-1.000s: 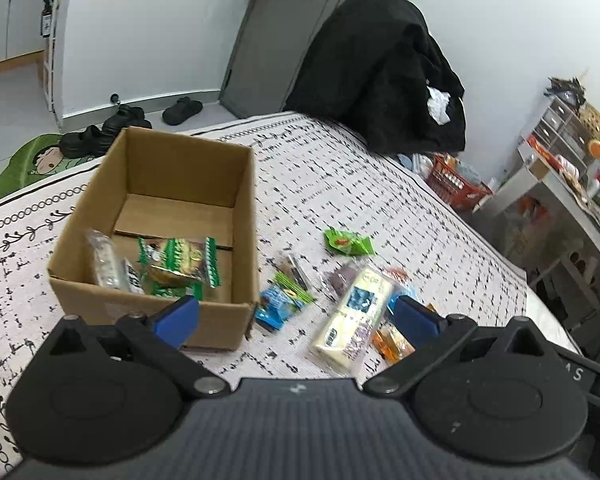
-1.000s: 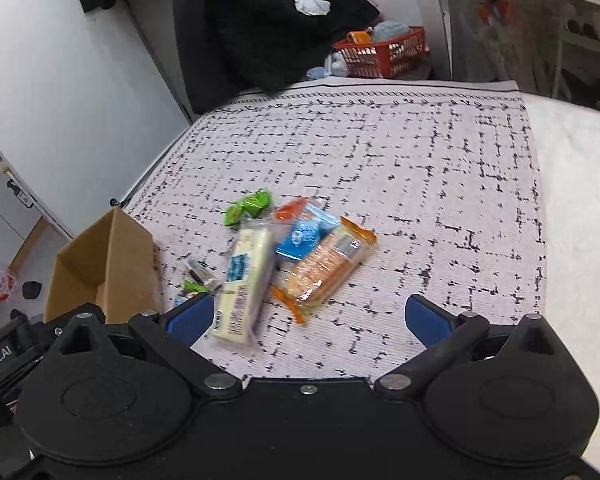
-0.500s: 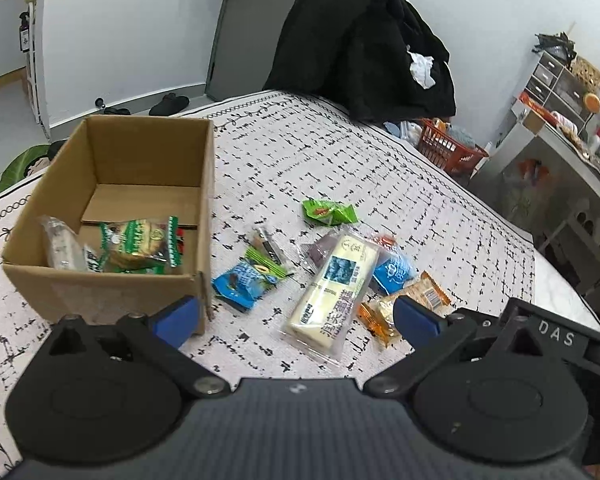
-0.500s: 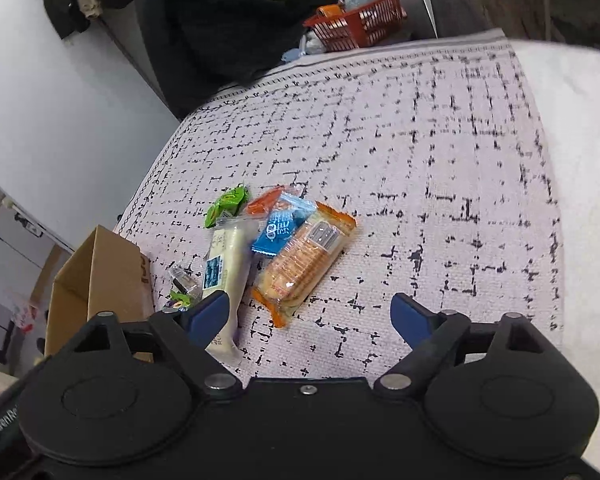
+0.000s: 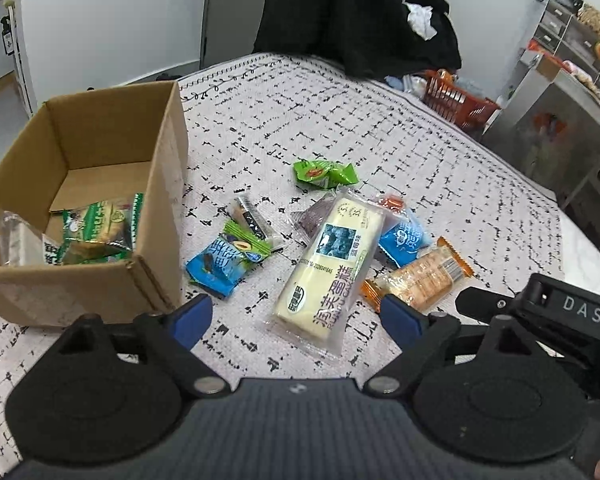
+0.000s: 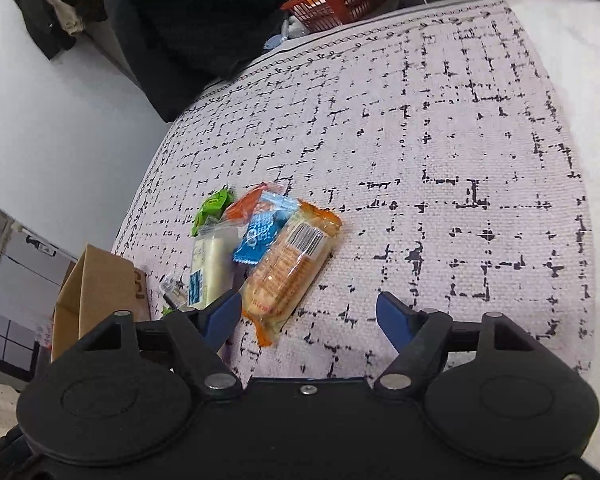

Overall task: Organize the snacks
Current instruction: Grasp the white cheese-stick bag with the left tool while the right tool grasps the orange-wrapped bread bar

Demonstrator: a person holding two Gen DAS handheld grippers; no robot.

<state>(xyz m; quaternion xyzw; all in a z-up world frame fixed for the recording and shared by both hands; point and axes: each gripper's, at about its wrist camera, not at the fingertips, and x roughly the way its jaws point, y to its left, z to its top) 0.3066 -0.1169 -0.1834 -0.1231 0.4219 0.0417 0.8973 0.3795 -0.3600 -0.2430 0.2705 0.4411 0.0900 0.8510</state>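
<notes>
A cardboard box (image 5: 112, 148) stands on the patterned cloth at the left and holds a green-wrapped snack (image 5: 100, 228) and a clear packet. Beside it lie loose snacks: a long cream cake bar (image 5: 330, 264), an orange cracker pack (image 5: 420, 280), two blue packets (image 5: 220, 262), a green packet (image 5: 324, 172). My left gripper (image 5: 298, 318) is open and empty just before the cream bar. My right gripper (image 6: 308, 314) is open and empty, close over the near end of the cracker pack (image 6: 290, 268); the right gripper's body (image 5: 540, 320) shows in the left wrist view.
A black coat (image 5: 356, 16) drapes a chair behind the table. A red basket (image 5: 460, 100) and grey shelves (image 5: 560, 80) stand at the far right. The table's right side carries a white cover (image 6: 596, 120). The box's side (image 6: 96, 288) shows in the right wrist view.
Both grippers have moved in toward the snack pile, which now looks larger. The left one swung right, away from the box. Nothing was taken hold of.
</notes>
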